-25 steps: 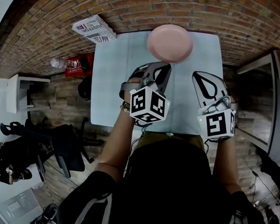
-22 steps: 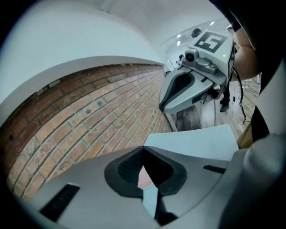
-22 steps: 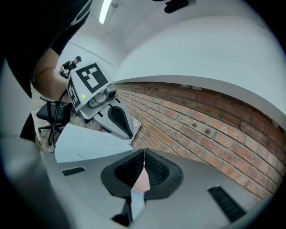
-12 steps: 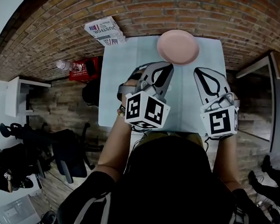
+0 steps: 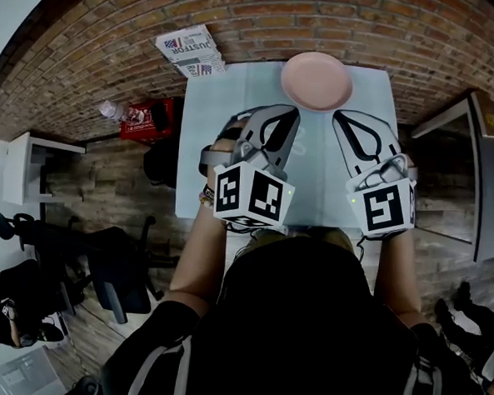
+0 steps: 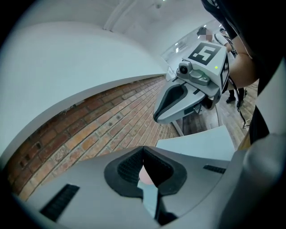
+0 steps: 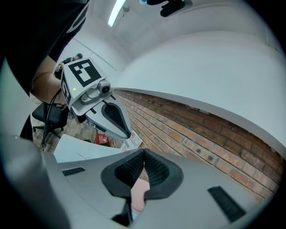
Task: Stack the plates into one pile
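— Where is the pink plate (image 5: 317, 80) being shown?
— It is being carried by the pale table (image 5: 208, 148), at the far edge, close to the brick wall (image 5: 341, 23). Whether it is one plate or a pile is not being made clear from above. It is not being touched by anything.
— And how are the jaws being held?
— Together, on both sides. The left gripper (image 5: 290, 113) is being held above the table, just short of the plate. Its jaws are being pressed tip to tip with nothing clamped, and only a sliver of pink is being glimpsed through the gap behind the tips. The right gripper (image 5: 342, 116) is being held beside it in the same way, jaws closed on nothing. Both are being pointed toward the plate, apart from it and from each other.
— What is being seen around the table?
— A printed paper bundle (image 5: 189, 51) is lying beside the far left corner, by the wall. A red packet (image 5: 148, 115) and a clear bottle (image 5: 110, 109) are lying on the floor to the left. Further out, a black chair (image 5: 109, 263) and a small white stand (image 5: 32, 167) are standing.
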`<state>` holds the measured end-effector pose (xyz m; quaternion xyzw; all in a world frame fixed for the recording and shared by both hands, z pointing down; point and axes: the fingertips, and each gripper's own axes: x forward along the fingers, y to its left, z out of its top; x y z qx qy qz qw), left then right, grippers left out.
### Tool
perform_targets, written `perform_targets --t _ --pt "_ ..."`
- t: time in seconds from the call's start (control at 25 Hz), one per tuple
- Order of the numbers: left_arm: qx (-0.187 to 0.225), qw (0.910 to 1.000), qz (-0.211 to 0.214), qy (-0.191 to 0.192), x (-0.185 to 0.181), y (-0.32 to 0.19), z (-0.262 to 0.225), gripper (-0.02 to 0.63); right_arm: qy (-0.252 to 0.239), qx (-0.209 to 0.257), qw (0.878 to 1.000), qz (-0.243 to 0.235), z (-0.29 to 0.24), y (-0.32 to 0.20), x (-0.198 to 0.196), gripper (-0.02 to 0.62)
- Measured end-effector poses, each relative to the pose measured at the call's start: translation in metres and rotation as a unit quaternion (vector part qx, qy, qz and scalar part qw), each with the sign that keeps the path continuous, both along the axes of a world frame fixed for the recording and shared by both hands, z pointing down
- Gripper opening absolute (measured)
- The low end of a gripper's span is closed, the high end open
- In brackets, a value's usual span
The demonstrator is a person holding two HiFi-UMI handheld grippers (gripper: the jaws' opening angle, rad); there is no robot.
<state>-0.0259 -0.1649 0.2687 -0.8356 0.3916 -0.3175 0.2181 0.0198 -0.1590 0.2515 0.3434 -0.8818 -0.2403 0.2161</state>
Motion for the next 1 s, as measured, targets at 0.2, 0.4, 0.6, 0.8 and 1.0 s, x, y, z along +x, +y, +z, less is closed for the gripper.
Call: perform_targets --t 0.2,0.4,0.6,0.8,1.0 --pt "0.021 0.9997 -0.003 -0.013 -0.010 0.006 -0.009 0.023 0.000 0.001 1.000 -0.007 -0.002 0.008 -0.011 0.035" --pt "0.027 0.9996 0.004 0.005 -0.010 0.009 -0.017 0.023 0.003 0.003 1.000 -0.004 -0.005 0.012 -0.012 0.035" --pt "0.038 0.9992 0.010 0.008 -0.003 0.011 -0.018 0.023 0.007 0.001 1.000 0.001 -0.002 0.016 -0.007 0.035" --pt "0.036 0.9992 0.016 0.006 0.004 0.011 -0.017 0.023 0.005 0.002 1.000 0.003 -0.002 0.018 -0.001 0.035" --pt "0.038 0.9991 0.017 0.000 0.005 0.013 -0.016 0.023 0.000 -0.002 1.000 0.007 -0.001 0.019 0.001 0.035"
